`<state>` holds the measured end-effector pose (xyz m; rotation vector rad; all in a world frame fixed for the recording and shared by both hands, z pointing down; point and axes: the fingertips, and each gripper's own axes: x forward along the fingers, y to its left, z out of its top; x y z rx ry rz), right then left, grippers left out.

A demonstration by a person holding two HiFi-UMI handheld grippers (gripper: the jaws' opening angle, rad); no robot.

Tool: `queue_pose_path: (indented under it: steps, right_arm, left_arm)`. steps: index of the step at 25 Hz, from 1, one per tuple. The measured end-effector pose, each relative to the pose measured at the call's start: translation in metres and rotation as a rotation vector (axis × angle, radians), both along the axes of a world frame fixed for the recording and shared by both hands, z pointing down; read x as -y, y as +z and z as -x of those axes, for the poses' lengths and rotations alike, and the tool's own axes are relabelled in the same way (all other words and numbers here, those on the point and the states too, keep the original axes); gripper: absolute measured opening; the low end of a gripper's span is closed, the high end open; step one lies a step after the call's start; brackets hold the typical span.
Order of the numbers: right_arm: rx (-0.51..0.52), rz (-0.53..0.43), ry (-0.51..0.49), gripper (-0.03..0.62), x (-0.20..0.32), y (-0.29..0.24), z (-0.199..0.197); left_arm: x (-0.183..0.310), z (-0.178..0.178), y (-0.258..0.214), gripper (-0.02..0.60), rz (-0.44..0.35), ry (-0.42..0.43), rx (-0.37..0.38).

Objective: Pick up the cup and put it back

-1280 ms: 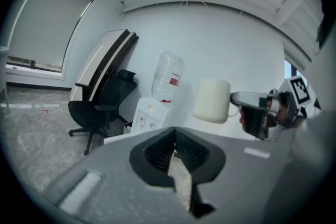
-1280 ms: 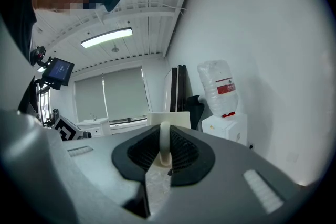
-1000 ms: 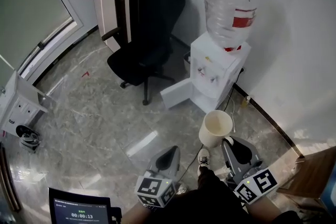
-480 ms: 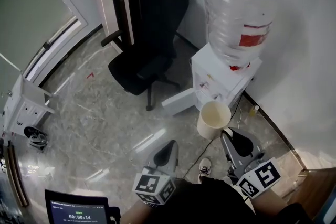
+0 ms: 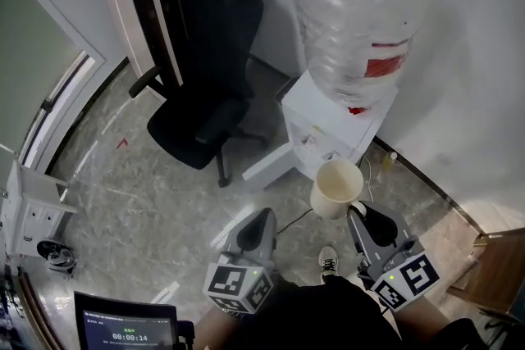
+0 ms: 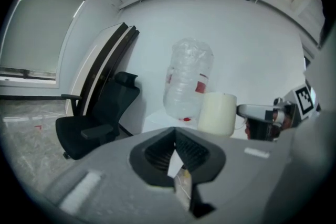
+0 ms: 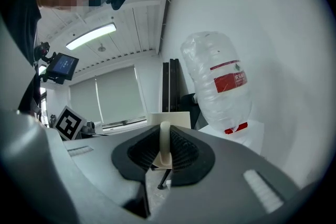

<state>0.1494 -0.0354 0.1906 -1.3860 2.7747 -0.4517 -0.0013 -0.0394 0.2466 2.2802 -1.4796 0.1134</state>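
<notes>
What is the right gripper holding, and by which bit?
The right hand-held gripper pinches the round cream cup by its handle.

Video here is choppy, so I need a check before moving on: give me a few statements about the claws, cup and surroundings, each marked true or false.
1. The right claw grips the cup by its handle. True.
2. The cup is full of water. False: its inside looks empty.
3. The left claw holds a second cup. False: its jaws are together, nothing between.
4. A water bottle stands upside down on the white dispenser. True.
5. The black chair lies tipped over. False: it stands upright.
</notes>
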Motion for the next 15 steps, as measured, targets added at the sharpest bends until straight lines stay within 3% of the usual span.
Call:
queue_pose_path:
  steps: [9,15]
  right_arm:
    - [-0.017,0.027,0.352,0.048,0.012,0.004,0.081]
    - [-0.056,0.049,0.441,0.048,0.002,0.012,0.122]
  left_arm:
    - [0.044,0.084,0.009,0.003,0.02,0.319,-0.027]
    - [0.067,0.118,0.018,0.003,0.031,0.393,-0.053]
